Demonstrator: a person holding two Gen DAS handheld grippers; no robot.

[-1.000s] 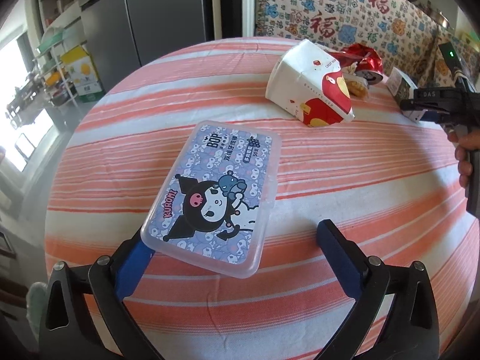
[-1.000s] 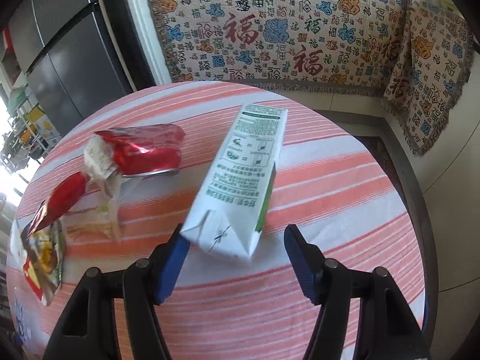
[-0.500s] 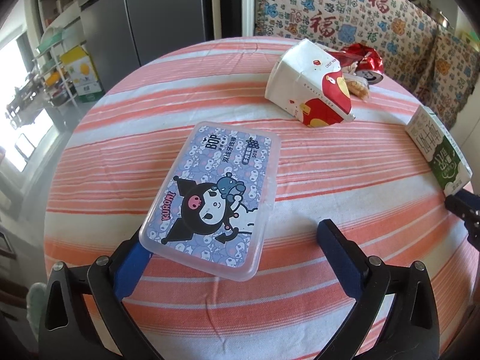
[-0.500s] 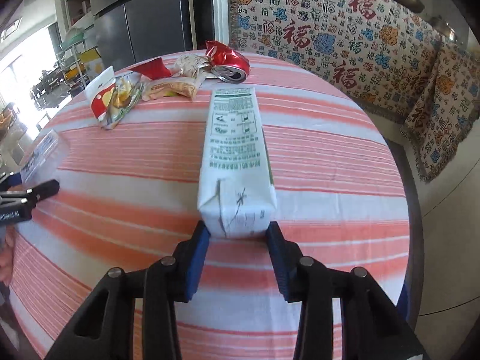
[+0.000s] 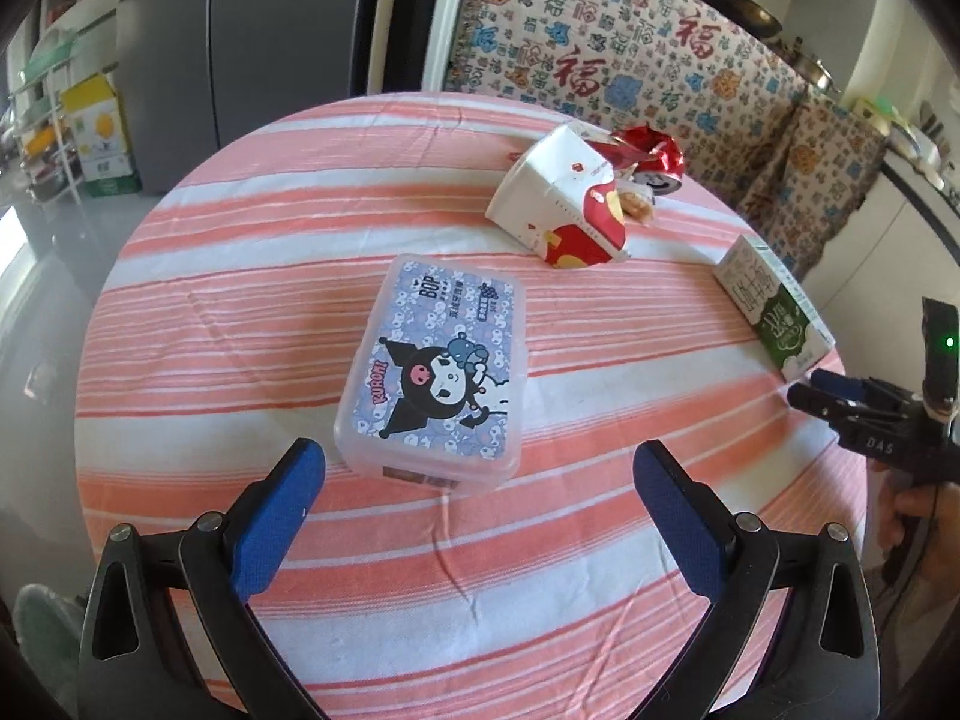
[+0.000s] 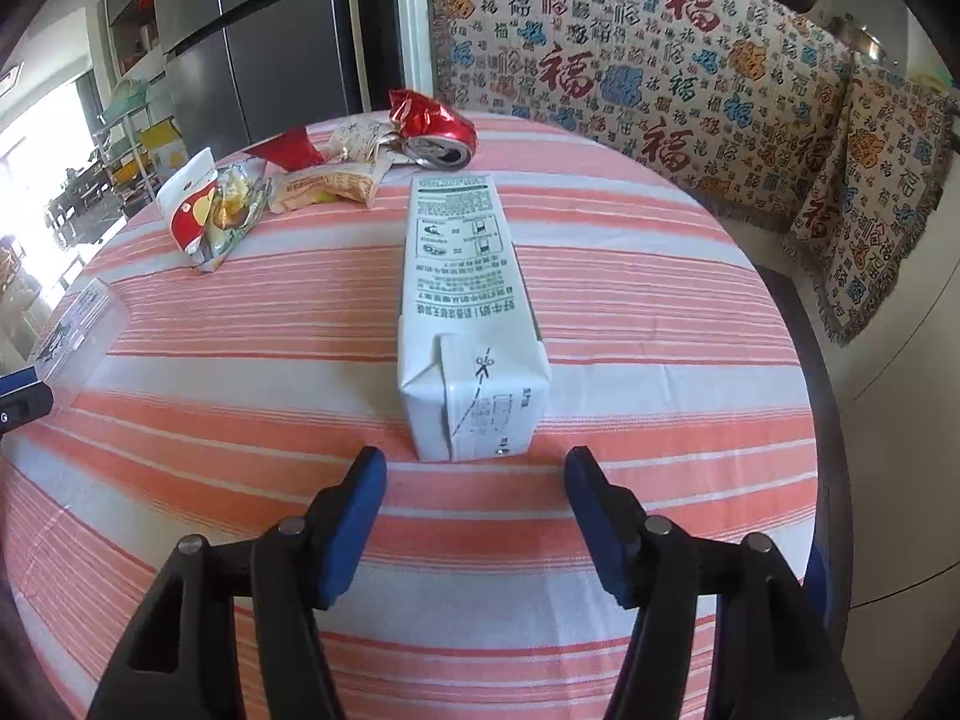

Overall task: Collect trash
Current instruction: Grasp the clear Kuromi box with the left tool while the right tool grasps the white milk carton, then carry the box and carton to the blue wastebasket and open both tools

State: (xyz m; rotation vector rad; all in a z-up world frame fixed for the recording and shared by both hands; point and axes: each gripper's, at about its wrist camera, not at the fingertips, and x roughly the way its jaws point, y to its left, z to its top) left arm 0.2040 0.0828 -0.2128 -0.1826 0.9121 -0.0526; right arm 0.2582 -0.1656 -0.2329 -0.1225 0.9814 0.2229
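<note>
While I watch both wrist feeds, these lines hold:
Left view only: plastic box [image 5: 433, 363] seen whole, flat, clear, cartoon-printed lid; a hand on the other tool at right.
Right view only: milk carton [image 6: 467, 306] lengthwise, folded end towards me; only a corner of that box at left.
Left gripper [image 5: 480, 516]: jaws spread wide, nothing between them, box lying just beyond the blue pads.
Right gripper [image 6: 469, 513]: jaws have just been opening; spread, carton ahead of the tips, not pinched.
Far trash: crushed red can [image 6: 433, 131], snack bags [image 6: 211, 211] and wrappers, crumpled.
Surface [image 6: 630, 276]: round, striped pink-and-white woven cloth.
</note>
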